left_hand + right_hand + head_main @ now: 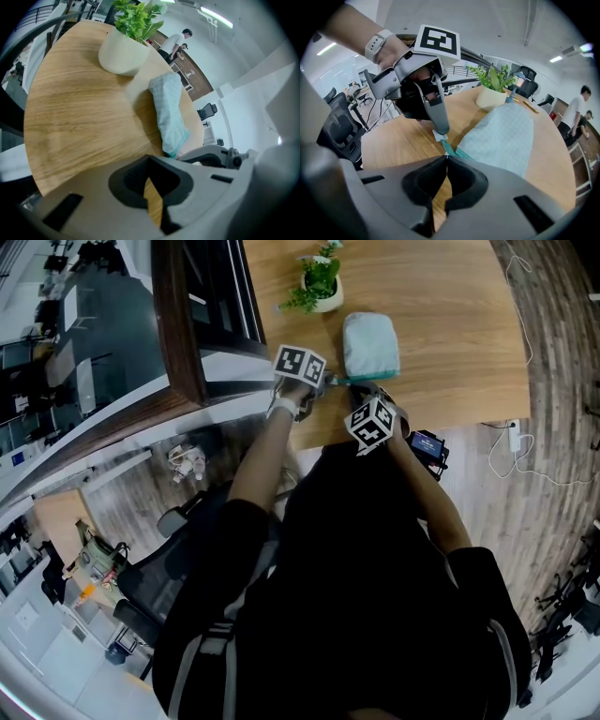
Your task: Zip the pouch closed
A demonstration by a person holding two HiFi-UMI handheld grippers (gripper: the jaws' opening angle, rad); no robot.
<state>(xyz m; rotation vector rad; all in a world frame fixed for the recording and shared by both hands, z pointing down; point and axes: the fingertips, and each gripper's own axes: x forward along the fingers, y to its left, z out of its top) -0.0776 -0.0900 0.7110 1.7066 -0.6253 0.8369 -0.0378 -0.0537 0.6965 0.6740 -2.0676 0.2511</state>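
Observation:
A pale teal pouch [370, 345] lies on the wooden table [450, 315], its dark teal zip edge [339, 381] facing me. In the right gripper view the pouch [504, 138] spreads right of the jaws. My left gripper [323, 381] reaches in from the left, its narrow fingers [439, 119] closed down on a small white tab [438, 135] at the pouch's near corner. My right gripper [446, 158] is shut on the teal zip pull [449, 149], just beside that tab. In the left gripper view the left gripper [150, 161] shows closed jaws, with the pouch [168, 110] ahead.
A white pot with a green plant [321, 285] stands behind the pouch, close to its far left corner. The table's front edge [441, 418] runs just under my grippers. A dark window frame [183, 324] borders the table on the left. People [174, 43] stand far off.

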